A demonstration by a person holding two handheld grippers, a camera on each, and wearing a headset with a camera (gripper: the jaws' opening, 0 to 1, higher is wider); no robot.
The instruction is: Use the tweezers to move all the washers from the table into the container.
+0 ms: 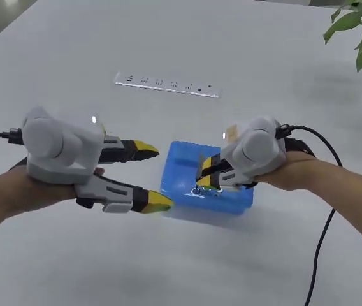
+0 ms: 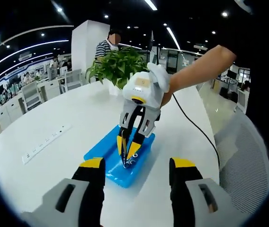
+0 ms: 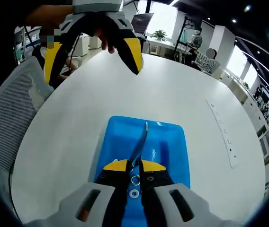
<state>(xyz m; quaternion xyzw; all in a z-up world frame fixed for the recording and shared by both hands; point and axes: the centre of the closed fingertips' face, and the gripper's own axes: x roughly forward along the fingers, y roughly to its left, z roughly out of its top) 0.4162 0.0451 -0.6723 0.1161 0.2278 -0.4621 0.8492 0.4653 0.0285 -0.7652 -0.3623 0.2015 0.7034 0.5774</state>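
Note:
A shallow blue container (image 1: 184, 167) lies on the white table. My right gripper (image 3: 133, 166) hangs over it, shut on metal tweezers (image 3: 140, 142) whose tips point down into the container (image 3: 172, 146). Two washers (image 3: 135, 180) lie on its blue floor just under the jaws, and small dark rings (image 1: 201, 190) show near its front wall. My left gripper (image 1: 152, 175) stands open and holds nothing, just left of the container; its yellow-tipped fingers (image 2: 92, 163) frame the container (image 2: 103, 149) and the right gripper (image 2: 127, 149).
A white power strip (image 1: 166, 85) lies farther back on the table. A green plant (image 1: 359, 38) stands at the far right corner. A grey chair (image 3: 11, 123) sits beside the table edge. A person (image 2: 108, 45) stands beyond the plant.

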